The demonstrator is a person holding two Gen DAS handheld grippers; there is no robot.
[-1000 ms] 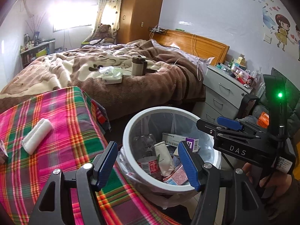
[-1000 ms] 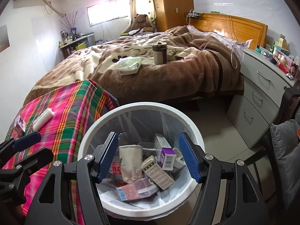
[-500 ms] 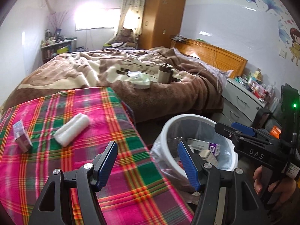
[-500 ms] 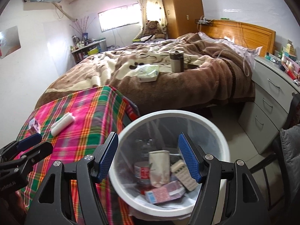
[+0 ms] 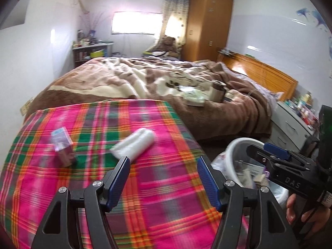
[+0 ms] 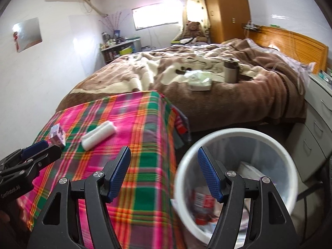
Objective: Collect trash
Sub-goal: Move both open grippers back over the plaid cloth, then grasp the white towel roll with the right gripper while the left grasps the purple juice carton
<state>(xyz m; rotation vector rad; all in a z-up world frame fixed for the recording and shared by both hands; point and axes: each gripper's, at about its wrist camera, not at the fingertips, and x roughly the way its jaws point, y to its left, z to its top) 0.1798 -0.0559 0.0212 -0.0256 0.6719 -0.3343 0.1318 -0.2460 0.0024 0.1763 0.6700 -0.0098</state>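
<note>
A brown blanket point(image 6: 207, 78) is spread over the bed, where a cup point(image 6: 231, 70), perhaps metal, is stood upright.

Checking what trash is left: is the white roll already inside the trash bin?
No, the white roll lies on the plaid cloth, beside a small box, and outside the trash bin.

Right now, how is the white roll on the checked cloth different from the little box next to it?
The white roll is soft-looking, plain white and round-sided, while the little box has flat sides and corners with a pale and dark brown print. The white roll lies on its side; the little box looks more upright, though blur makes that hard to tell. The white roll is longer than the little box. Both rest on the checked cloth, and no gripper touches them.
</note>
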